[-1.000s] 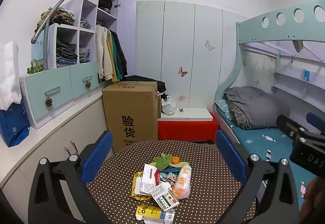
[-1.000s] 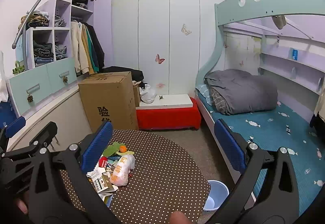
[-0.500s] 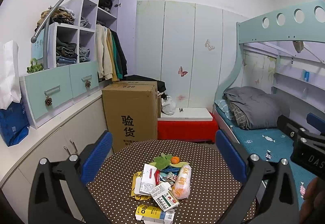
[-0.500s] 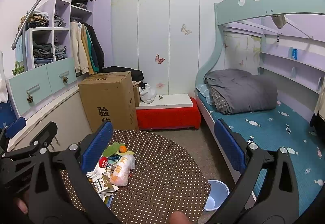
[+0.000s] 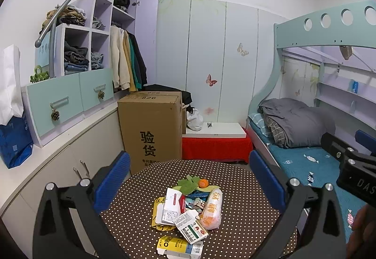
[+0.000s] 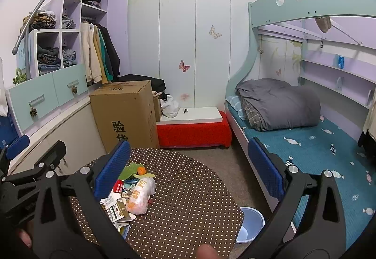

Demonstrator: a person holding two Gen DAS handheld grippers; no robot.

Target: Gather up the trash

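Note:
A pile of trash (image 5: 188,209) lies on the round brown polka-dot table (image 5: 237,179): paper boxes, an orange-and-white snack bag (image 5: 212,210), a yellow box (image 5: 179,246), green leaves with a small orange (image 5: 203,183). The pile also shows in the right wrist view (image 6: 131,195). My left gripper (image 5: 188,179) is open and empty, held above the pile. My right gripper (image 6: 188,167) is open and empty, above the table's right half. A light-blue bin (image 6: 250,223) stands on the floor right of the table.
A tall cardboard box (image 5: 150,129) stands behind the table. A red bench with a white top (image 5: 215,144) is against the wardrobe. A bunk bed (image 6: 293,132) runs along the right. Cabinets and shelves (image 5: 70,99) line the left wall.

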